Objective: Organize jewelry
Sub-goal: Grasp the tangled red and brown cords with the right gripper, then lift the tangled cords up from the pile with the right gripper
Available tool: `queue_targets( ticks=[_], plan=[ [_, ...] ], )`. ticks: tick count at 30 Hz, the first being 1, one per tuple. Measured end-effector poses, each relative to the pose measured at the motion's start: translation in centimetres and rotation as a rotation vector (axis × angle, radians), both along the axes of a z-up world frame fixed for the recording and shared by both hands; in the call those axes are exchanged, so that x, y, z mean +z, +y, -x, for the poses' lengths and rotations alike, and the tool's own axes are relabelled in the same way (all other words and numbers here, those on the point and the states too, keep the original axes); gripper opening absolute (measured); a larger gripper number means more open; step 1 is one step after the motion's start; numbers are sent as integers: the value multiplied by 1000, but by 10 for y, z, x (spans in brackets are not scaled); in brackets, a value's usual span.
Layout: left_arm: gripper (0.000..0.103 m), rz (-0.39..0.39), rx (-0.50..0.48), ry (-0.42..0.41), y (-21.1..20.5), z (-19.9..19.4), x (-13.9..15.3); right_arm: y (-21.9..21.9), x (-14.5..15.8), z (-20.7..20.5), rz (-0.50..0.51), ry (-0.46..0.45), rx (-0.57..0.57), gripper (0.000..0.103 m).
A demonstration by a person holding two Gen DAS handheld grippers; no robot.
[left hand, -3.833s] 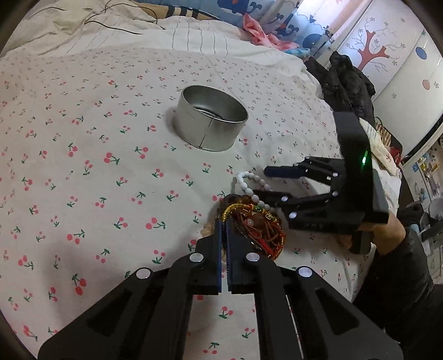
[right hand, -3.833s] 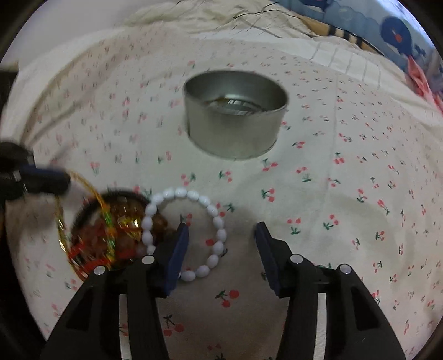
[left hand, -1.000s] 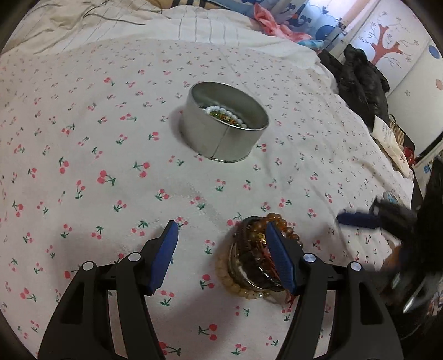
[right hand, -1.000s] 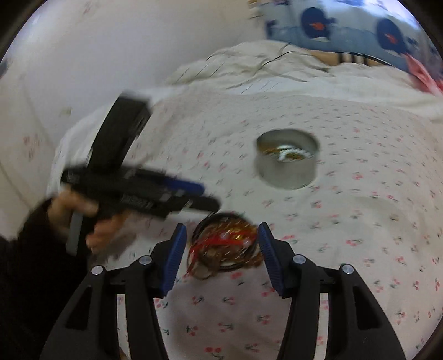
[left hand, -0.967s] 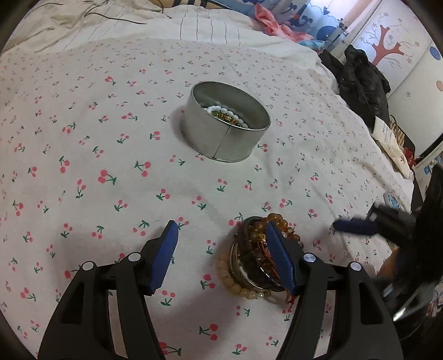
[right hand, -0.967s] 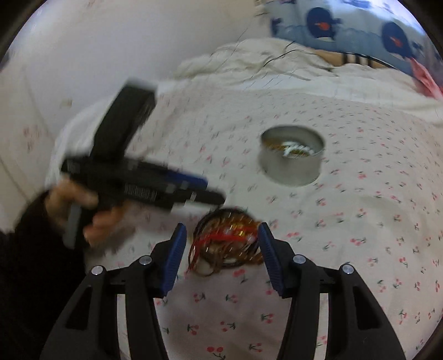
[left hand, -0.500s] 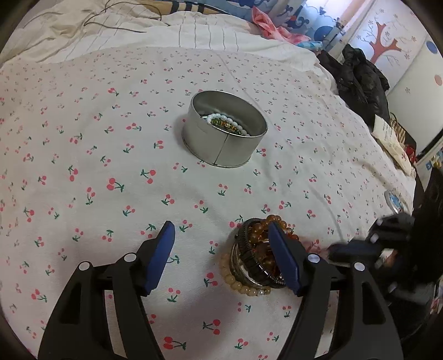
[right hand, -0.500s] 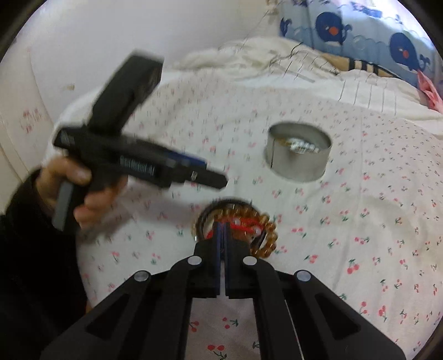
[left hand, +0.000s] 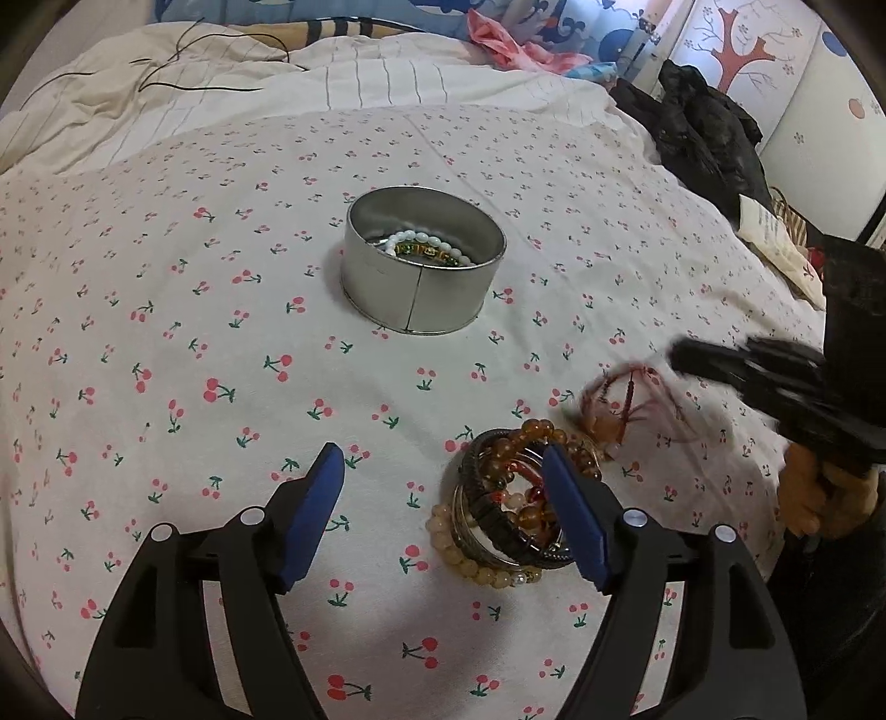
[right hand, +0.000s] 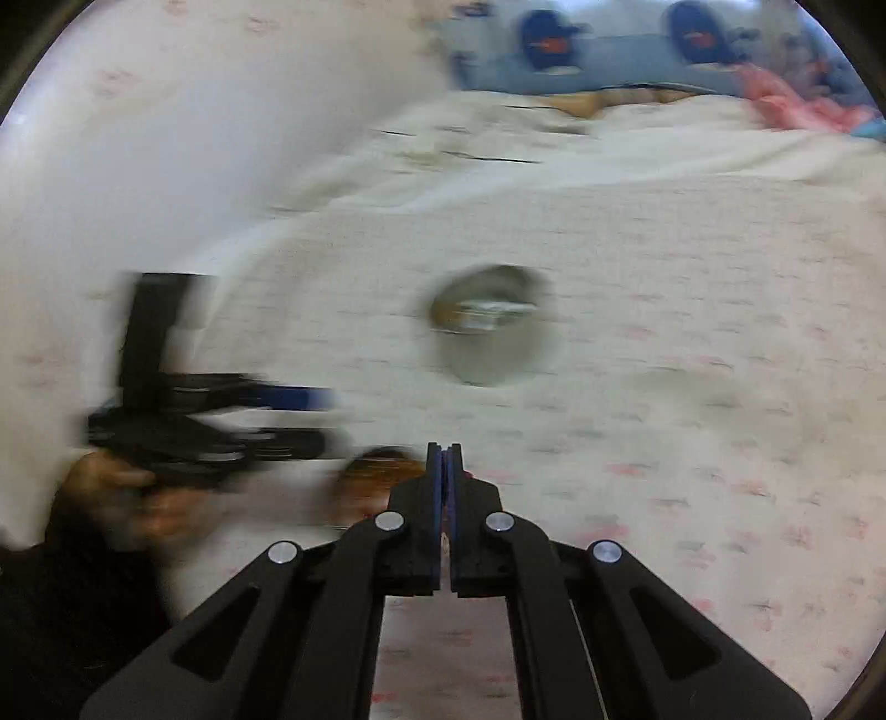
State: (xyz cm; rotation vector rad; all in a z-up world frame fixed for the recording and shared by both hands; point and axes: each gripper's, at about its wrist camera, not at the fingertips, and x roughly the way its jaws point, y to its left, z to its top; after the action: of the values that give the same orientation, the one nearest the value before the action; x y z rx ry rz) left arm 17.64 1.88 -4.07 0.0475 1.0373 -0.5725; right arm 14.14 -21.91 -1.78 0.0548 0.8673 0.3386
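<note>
Bracelets [left hand: 515, 509] could get dragged along if the red cord [left hand: 626, 399], pinched in the right gripper [left hand: 686, 354], snags. Left gripper [left hand: 443, 498] is seen opening, nothing held, pile by its right finger.

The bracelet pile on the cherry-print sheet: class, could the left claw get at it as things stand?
Probably yes: the opening left claw is just above the bracelet pile, with nothing in between.

Bedroom, cherry-print bedsheet [left hand: 221, 332], whale pillow [right hand: 609, 50]
</note>
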Motion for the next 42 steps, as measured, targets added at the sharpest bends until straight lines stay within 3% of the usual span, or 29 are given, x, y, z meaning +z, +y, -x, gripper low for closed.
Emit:
queue_targets(
  ticks=[2, 3, 5, 6, 7, 8, 10, 12, 13, 15, 17, 18, 19, 20, 22, 26, 27, 28, 29, 30, 32, 34, 36, 40, 41, 42],
  plan=[
    [70, 2, -1, 0, -1, 1, 0, -13, -1, -2, -170, 46, 44, 2],
    [70, 4, -4, -3, -2, 1, 1, -14, 6, 2, -223, 19, 78, 2],
    [71, 12, -14, -14, -3, 3, 3, -16, 11, 0, -101, -11, -18, 2],
    [71, 13, -16, -16, -3, 3, 3, -21, 8, -3, -140, 13, -20, 2],
    [71, 12, -17, -14, -4, 4, 3, -28, 6, -3, -242, 35, 11, 2],
    [71, 13, -19, -14, -5, 4, 3, -30, 12, 1, -295, 4, 47, 2],
    [71, 23, -29, -19, -6, 6, 4, -28, 25, 7, -304, -50, 61, 2],
    [71, 32, -43, -24, -9, 8, 5, -29, 25, 7, -425, -42, 131, 2],
    [71, 32, -53, -28, -11, 10, 6, -28, 31, 11, -434, -77, 150, 2],
    [71, 30, -67, -42, -15, 13, 7, -22, 32, 6, -231, -86, 64, 2],
    [72, 29, -73, -43, -17, 14, 7, -28, 19, -1, -395, 5, 129, 2],
    [72, 30, -81, -41, -18, 15, 7, -23, 27, 5, -391, -47, 157, 2],
    [72, 29, -86, -45, -20, 16, 7, -19, 32, 7, -318, -76, 142, 2],
    [72, 25, -88, -56, -20, 16, 8, -18, 32, 5, -300, -75, 128, 2],
    [73, 29, -85, -55, -19, 16, 9, -24, 27, 2, -393, -47, 144, 2],
    [73, 36, -73, -54, -17, 15, 10, -32, 42, 14, -507, -139, 239, 3],
    [73, 38, -73, -53, -17, 15, 10, -33, 40, 12, -496, -127, 235, 2],
    [74, 39, -73, -52, -17, 15, 9, -30, 34, 6, -381, -101, 171, 2],
    [74, 39, -72, -51, -17, 15, 9, -22, 25, -2, -134, -71, 45, 2],
    [74, 38, -73, -52, -17, 14, 9, -24, 2, -15, 35, 2, -70, 3],
    [74, 33, -73, -50, -17, 15, 8, -43, -6, -19, -169, 77, -67, 3],
    [74, 39, -71, -52, -17, 15, 9, -42, 13, -13, -136, -12, -50, 3],
    [74, 39, -69, -49, -17, 15, 8, -44, 12, -13, -183, -5, -35, 3],
    [74, 35, -71, -48, -17, 13, 7, -32, 10, -9, -147, -8, 31, 3],
    [74, 34, -67, -47, -17, 12, 7, -22, 8, -6, -127, -3, 64, 13],
    [74, 36, -63, -45, -15, 11, 6, -14, 4, -5, -82, -8, 78, 49]
  ],
)
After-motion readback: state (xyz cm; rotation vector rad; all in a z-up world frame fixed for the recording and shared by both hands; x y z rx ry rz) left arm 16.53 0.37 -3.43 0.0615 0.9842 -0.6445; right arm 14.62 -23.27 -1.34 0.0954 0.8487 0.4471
